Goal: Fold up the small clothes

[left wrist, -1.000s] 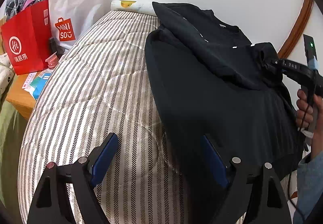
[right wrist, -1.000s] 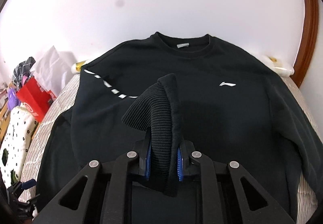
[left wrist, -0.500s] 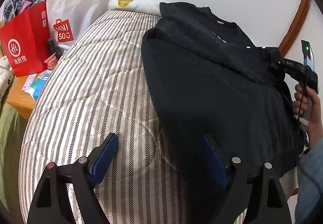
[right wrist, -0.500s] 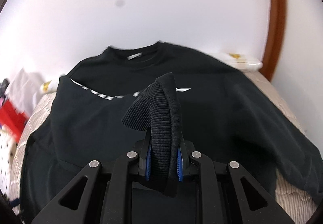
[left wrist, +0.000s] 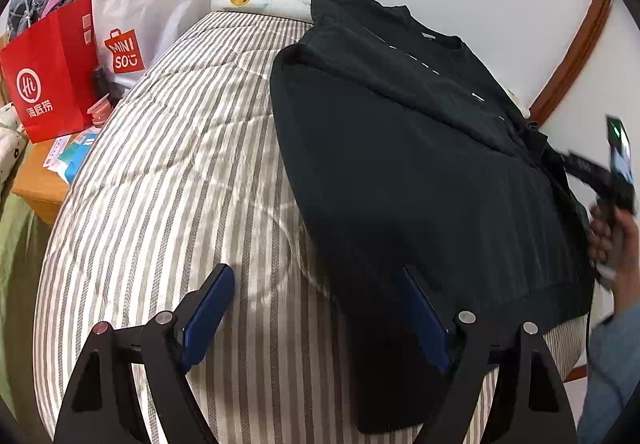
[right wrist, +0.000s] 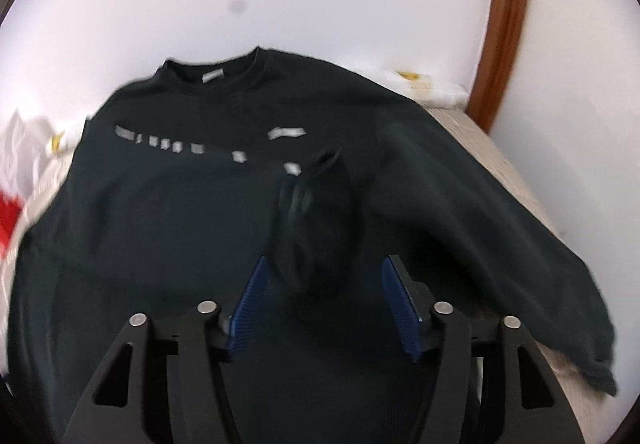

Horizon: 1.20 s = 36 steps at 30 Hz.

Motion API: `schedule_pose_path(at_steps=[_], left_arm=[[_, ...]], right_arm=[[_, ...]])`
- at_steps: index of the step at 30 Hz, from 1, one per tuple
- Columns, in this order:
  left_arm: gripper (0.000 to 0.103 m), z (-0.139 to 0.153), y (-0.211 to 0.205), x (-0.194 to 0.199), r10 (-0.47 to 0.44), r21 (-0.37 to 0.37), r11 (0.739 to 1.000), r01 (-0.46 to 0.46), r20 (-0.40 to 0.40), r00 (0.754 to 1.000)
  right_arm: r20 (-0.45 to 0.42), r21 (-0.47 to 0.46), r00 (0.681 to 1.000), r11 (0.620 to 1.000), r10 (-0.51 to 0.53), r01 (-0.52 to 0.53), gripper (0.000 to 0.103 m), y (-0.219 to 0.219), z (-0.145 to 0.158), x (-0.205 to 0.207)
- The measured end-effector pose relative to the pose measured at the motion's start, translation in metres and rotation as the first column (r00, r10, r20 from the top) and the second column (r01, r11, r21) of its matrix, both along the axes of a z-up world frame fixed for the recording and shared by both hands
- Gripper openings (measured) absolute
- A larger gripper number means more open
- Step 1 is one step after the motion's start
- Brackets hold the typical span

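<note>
Lying face-up on the striped bed (left wrist: 168,179), your black sweatshirt (right wrist: 208,228) has one sleeve folded across its chest; your right tool (right wrist: 320,308) has just spread, cuff (right wrist: 320,228) loose between its pads; left tool (left wrist: 316,316) gapes, empty.

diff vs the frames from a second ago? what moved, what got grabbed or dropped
The right gripper carried the ribbed cuff across the black sweatshirt toward its right side. Its jaws have just been opening and the pads no longer press the cuff, which sits loose between them. The left gripper stayed open above the striped mattress; the red bag is unchanged.
</note>
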<state>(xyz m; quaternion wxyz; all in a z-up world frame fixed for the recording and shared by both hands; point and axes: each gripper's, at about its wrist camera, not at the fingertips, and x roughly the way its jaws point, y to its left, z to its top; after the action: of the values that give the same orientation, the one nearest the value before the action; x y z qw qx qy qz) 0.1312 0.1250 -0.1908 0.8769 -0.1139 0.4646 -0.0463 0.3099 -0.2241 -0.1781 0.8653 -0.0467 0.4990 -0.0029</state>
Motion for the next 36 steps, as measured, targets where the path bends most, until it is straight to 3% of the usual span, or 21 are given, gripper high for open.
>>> schedule_pose_path(at_steps=[7,9,12,14,17,21,29,36], left_arm=[[0.077,-0.001,-0.017,-0.016,-0.025,0.033,0.999,0.025,-0.004,1.000],[0.074,-0.002,-0.026,-0.017,-0.013,0.084,0.996,0.012,0.011,1.000],[0.065,-0.003,-0.030,-0.019,0.007,0.116,0.993,-0.009,0.020,1.000],[0.051,-0.002,-0.028,-0.020,0.019,0.090,0.996,-0.021,0.021,1.000],[0.040,-0.001,-0.029,-0.022,0.014,0.071,0.997,-0.015,0.015,1.000],[0.036,-0.002,-0.029,-0.024,0.008,0.062,0.998,-0.010,0.021,1.000],[0.035,-0.003,-0.025,-0.025,0.000,0.026,1.000,-0.001,0.033,0.999],[0.035,-0.004,-0.021,-0.021,-0.010,0.000,1.000,0.010,0.042,0.999]], right_arm=[[-0.092,-0.032,0.996,0.999,0.013,-0.016,0.068,-0.049,-0.009,-0.098],[-0.080,-0.030,0.997,1.000,0.006,-0.008,0.068,-0.059,-0.009,-0.119],[-0.083,0.020,0.997,1.000,0.007,-0.006,0.068,-0.066,-0.012,-0.142],[-0.077,0.028,0.997,1.000,0.015,-0.013,0.068,-0.066,-0.013,-0.151],[-0.065,0.014,0.998,1.000,0.019,-0.018,0.068,-0.064,-0.012,-0.154],[-0.088,0.020,0.996,1.000,0.005,-0.003,0.063,-0.062,-0.017,-0.147],[-0.100,0.012,0.993,0.998,-0.063,0.065,0.031,-0.068,-0.018,-0.148],[-0.106,0.019,0.990,0.995,-0.091,0.093,0.030,-0.070,-0.019,-0.147]])
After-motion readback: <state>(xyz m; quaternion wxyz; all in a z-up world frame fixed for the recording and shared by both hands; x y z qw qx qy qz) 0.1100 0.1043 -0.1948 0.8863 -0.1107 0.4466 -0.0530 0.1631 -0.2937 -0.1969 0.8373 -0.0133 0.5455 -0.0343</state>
